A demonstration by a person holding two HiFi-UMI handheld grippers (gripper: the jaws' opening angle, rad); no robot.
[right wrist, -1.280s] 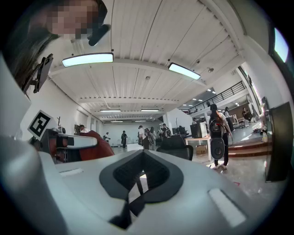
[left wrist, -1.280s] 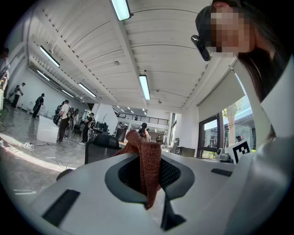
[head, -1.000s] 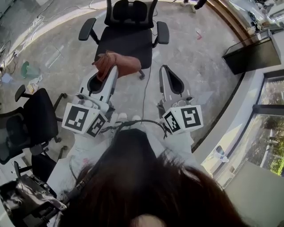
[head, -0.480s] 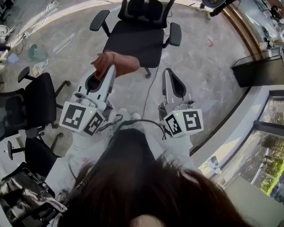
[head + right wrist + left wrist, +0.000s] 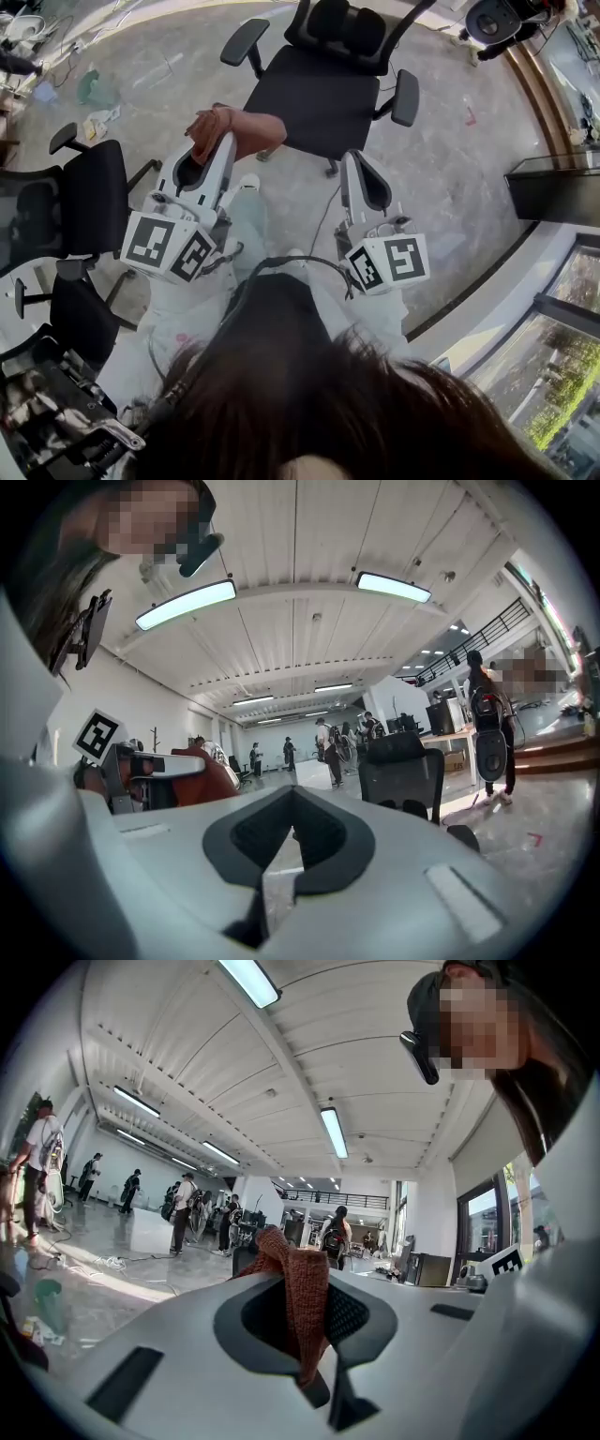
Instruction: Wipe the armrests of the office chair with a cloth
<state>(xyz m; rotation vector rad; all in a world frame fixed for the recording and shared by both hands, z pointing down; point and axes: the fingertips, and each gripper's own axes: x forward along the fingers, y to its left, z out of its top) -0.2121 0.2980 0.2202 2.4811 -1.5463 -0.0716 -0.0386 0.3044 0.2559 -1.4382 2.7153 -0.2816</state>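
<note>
The black office chair [image 5: 323, 94] stands ahead of me, with its left armrest [image 5: 246, 39] at the upper left and its right armrest [image 5: 406, 97] at the right. My left gripper [image 5: 223, 141] is shut on a rust-orange cloth [image 5: 234, 129], which bunches over its tips just short of the seat's front left corner. In the left gripper view the cloth [image 5: 298, 1288] hangs between the closed jaws. My right gripper [image 5: 349, 157] is shut and holds nothing, short of the seat's front edge. The right gripper view has the chair [image 5: 403, 775] ahead of that gripper [image 5: 292, 832].
A second black chair [image 5: 84, 202] stands close at the left, with another chair part [image 5: 75, 319] below it. A cable [image 5: 323, 216] runs on the floor between the grippers. Litter [image 5: 94, 89] lies at the far left. Dark furniture [image 5: 562, 187] is at the right. Several people stand in the far hall.
Both grippers have moved forward toward the office chair, which now sits nearer and more to the right in the head view. The cloth stays in the left gripper.
</note>
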